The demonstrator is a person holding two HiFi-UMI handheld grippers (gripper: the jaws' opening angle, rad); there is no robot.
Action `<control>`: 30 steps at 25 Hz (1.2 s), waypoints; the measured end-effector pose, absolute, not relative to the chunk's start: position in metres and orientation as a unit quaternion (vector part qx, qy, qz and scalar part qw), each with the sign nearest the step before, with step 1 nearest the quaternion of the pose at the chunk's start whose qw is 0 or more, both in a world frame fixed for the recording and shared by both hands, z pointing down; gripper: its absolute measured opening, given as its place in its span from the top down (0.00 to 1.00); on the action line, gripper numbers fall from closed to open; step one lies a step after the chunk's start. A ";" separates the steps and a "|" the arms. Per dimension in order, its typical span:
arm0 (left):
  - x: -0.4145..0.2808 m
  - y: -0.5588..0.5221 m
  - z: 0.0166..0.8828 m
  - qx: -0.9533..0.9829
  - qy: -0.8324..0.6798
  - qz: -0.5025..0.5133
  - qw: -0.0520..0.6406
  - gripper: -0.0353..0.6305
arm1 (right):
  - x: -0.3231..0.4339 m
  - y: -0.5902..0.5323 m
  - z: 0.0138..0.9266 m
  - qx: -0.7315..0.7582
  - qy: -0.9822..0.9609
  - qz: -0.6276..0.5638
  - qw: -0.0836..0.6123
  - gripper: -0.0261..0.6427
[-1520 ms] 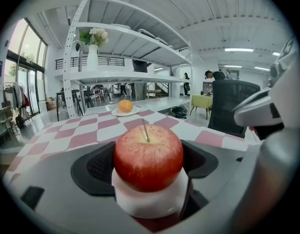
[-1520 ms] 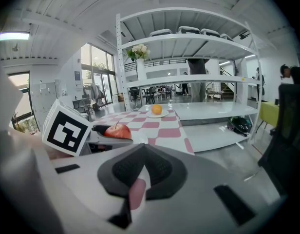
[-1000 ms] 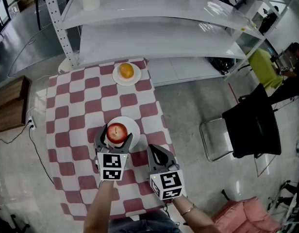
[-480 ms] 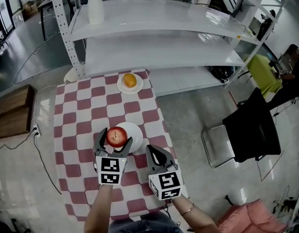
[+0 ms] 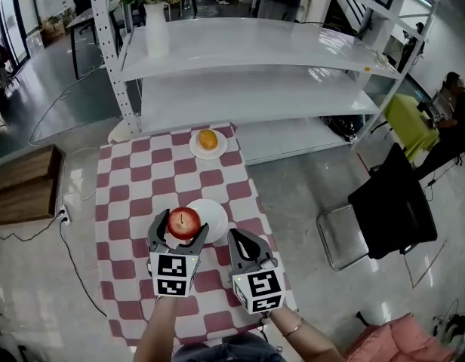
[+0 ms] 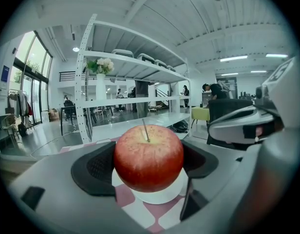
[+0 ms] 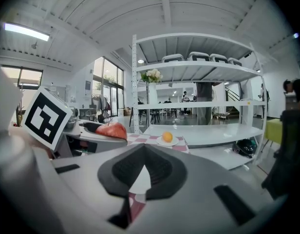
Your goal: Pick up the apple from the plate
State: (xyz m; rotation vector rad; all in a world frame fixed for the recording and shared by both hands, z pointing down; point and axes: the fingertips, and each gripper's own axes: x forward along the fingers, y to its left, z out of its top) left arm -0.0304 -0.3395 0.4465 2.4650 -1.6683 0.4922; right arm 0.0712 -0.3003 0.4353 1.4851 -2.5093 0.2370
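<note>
A red apple (image 5: 184, 222) sits between the jaws of my left gripper (image 5: 180, 231), which is shut on it. In the left gripper view the apple (image 6: 148, 157) fills the gap between the two dark pads (image 6: 94, 169) and hangs above the white plate (image 6: 157, 196). From the head view the plate (image 5: 214, 219) lies on the checked table just right of the apple. My right gripper (image 5: 241, 239) hovers over the table's near right edge, shut on nothing; its pads (image 7: 125, 172) meet at the tip.
At the table's far end an orange (image 5: 207, 139) rests on a small white plate (image 5: 196, 148). The red-and-white checked cloth (image 5: 134, 194) covers the table. Behind it stands a white shelf unit (image 5: 255, 51) with a flower vase (image 5: 157, 32). A black chair (image 5: 391, 202) stands to the right.
The apple, held by the left gripper, has moved from over the plate's middle to its left edge and stands higher. The view has pulled back; the right gripper stays where it was.
</note>
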 end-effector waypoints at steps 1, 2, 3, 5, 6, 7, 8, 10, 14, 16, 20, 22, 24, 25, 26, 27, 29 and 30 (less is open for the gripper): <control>-0.032 -0.337 0.443 0.815 -0.553 0.162 0.062 0.35 | 0.070 -0.299 0.433 0.504 -0.854 0.079 0.106 0.95; -0.034 -0.335 0.441 0.815 -0.553 0.161 0.062 0.35 | 0.068 -0.298 0.431 0.503 -0.855 0.077 0.103 0.95; -0.036 -0.333 0.438 0.815 -0.554 0.160 0.062 0.35 | 0.065 -0.297 0.428 0.501 -0.856 0.075 0.102 0.95; -0.039 -0.327 0.432 0.815 -0.555 0.157 0.060 0.35 | 0.061 -0.292 0.423 0.498 -0.859 0.071 0.100 0.95; -0.040 -0.323 0.429 0.815 -0.555 0.155 0.059 0.35 | 0.059 -0.289 0.421 0.497 -0.860 0.068 0.099 0.95; -0.042 -0.320 0.426 0.815 -0.556 0.154 0.057 0.35 | 0.057 -0.286 0.418 0.496 -0.861 0.065 0.098 0.95; -0.044 -0.316 0.424 0.815 -0.557 0.152 0.056 0.35 | 0.055 -0.283 0.416 0.495 -0.861 0.063 0.097 0.95; -0.047 -0.308 0.420 0.814 -0.558 0.151 0.054 0.35 | 0.051 -0.278 0.413 0.492 -0.863 0.060 0.095 0.95; -0.055 -0.292 0.413 0.811 -0.563 0.150 0.050 0.35 | 0.043 -0.266 0.408 0.487 -0.867 0.052 0.093 0.95; -0.060 -0.285 0.411 0.810 -0.564 0.150 0.045 0.35 | 0.038 -0.260 0.405 0.484 -0.869 0.049 0.091 0.95; -0.069 -0.271 0.406 0.809 -0.567 0.151 0.037 0.35 | 0.027 -0.249 0.401 0.478 -0.873 0.044 0.088 0.95; -0.073 -0.264 0.403 0.808 -0.568 0.150 0.036 0.35 | 0.023 -0.242 0.398 0.475 -0.875 0.042 0.087 0.95; -0.076 -0.258 0.401 0.808 -0.569 0.149 0.033 0.35 | 0.018 -0.236 0.397 0.473 -0.876 0.040 0.086 0.95; -0.078 -0.255 0.400 0.808 -0.569 0.149 0.032 0.35 | 0.017 -0.233 0.396 0.472 -0.877 0.040 0.086 0.95; -0.080 -0.252 0.399 0.808 -0.569 0.149 0.031 0.35 | 0.015 -0.230 0.395 0.471 -0.877 0.039 0.086 0.95; -0.081 -0.248 0.398 0.807 -0.570 0.149 0.031 0.35 | 0.014 -0.227 0.395 0.470 -0.877 0.038 0.086 0.95; -0.085 -0.241 0.397 0.806 -0.572 0.148 0.029 0.35 | 0.011 -0.222 0.393 0.469 -0.878 0.036 0.084 0.95; -0.087 -0.239 0.397 0.806 -0.572 0.149 0.028 0.35 | 0.009 -0.219 0.392 0.469 -0.878 0.035 0.083 0.95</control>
